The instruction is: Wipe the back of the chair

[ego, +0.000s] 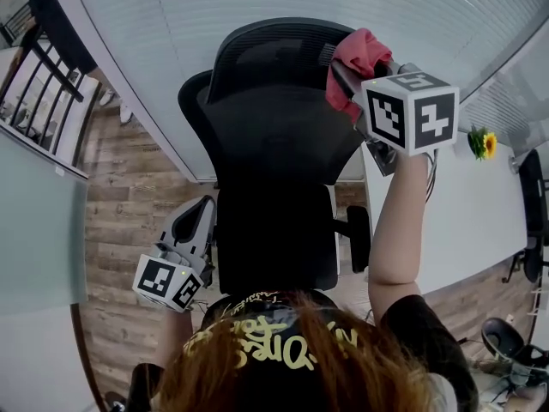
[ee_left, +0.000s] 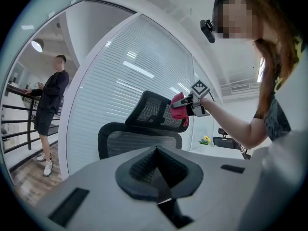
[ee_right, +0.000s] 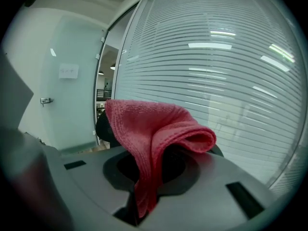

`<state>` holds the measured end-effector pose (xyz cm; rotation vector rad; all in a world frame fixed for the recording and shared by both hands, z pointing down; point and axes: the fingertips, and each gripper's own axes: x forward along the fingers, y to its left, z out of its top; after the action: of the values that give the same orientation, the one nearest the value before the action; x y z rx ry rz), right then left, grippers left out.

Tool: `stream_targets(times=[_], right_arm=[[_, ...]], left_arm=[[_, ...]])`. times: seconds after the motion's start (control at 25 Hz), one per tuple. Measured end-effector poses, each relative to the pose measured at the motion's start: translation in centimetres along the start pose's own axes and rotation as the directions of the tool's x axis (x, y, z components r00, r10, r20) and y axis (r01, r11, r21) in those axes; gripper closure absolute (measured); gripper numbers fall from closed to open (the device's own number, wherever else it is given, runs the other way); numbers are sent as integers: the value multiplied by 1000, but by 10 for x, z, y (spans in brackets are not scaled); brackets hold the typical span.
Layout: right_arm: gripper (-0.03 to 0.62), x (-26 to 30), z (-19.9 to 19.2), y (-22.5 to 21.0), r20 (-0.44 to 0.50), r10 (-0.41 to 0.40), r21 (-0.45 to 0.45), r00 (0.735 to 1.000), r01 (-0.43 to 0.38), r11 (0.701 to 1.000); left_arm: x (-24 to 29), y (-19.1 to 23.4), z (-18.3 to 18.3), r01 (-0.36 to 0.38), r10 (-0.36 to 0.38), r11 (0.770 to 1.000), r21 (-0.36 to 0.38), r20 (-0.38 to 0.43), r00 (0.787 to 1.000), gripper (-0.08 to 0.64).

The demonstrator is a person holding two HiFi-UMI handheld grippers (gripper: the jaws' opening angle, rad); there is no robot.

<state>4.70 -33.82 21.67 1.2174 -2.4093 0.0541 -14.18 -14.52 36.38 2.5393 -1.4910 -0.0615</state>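
Red cloth (ego: 360, 54) is bunching in your right gripper (ee_right: 144, 196), which is clamping one fold at the corner of the chair (ego: 274, 153) headrest (ego: 266, 58); a hard drag across the mesh could be pulling it free. Your left gripper (ee_left: 159, 177) is idling low, clenched and empty.

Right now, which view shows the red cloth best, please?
Right gripper view: the red cloth fills it, clamped in the right gripper. Head view shows it bunched at the headrest; left gripper view, small and distant.

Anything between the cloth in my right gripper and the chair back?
Nothing visible does. The red cloth held in the right gripper sits right at a top corner of the headrest, with no object between them.
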Motion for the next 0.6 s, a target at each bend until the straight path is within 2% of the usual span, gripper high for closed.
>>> stream_targets(times=[0.28,0.6], right_arm=[[529,15,11,18,2,11,1,1000,-11,1000],[529,26,17,37,31,-25,-50,999,27,998]], left_arm=[[1,7,1,25,-25,1000,-1,-3,1000,568],[-6,20,5,16,-16,1000,14,-13,1000,568]])
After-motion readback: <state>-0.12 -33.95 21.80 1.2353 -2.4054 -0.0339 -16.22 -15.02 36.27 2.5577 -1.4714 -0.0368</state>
